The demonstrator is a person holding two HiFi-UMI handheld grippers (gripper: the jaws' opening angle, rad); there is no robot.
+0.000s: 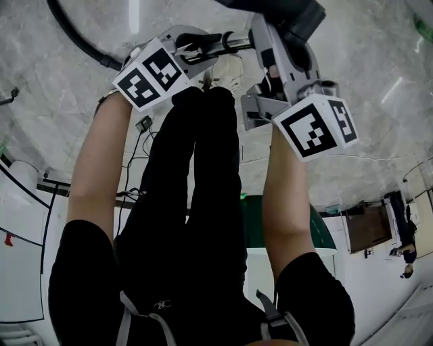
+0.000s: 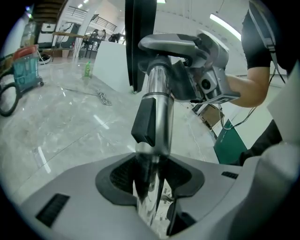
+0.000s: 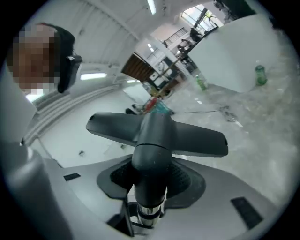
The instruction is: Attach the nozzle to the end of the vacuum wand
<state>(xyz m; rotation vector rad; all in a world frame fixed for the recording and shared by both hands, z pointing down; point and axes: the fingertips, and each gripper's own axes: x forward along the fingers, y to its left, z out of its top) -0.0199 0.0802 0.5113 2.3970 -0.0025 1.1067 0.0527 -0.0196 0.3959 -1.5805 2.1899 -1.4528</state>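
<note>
Cable (image 2: 104, 98) and bottle (image 2: 87, 69) on marble floor (image 2: 56, 126)

View steeply down past black trousers (image 1: 196, 203) to a pale marble floor (image 1: 54, 101). Two bare forearms (image 1: 101, 169) (image 1: 284, 196) reach forward, each hand carrying a grey gripper with a black-and-white marker cube. The left gripper (image 1: 196, 47) and right gripper (image 1: 270, 47) sit close together, with a short chrome wand (image 1: 233, 42) between them. A dark nozzle (image 1: 284, 13) shows at the top edge. A black hose (image 1: 74, 34) curves at upper left.
</note>
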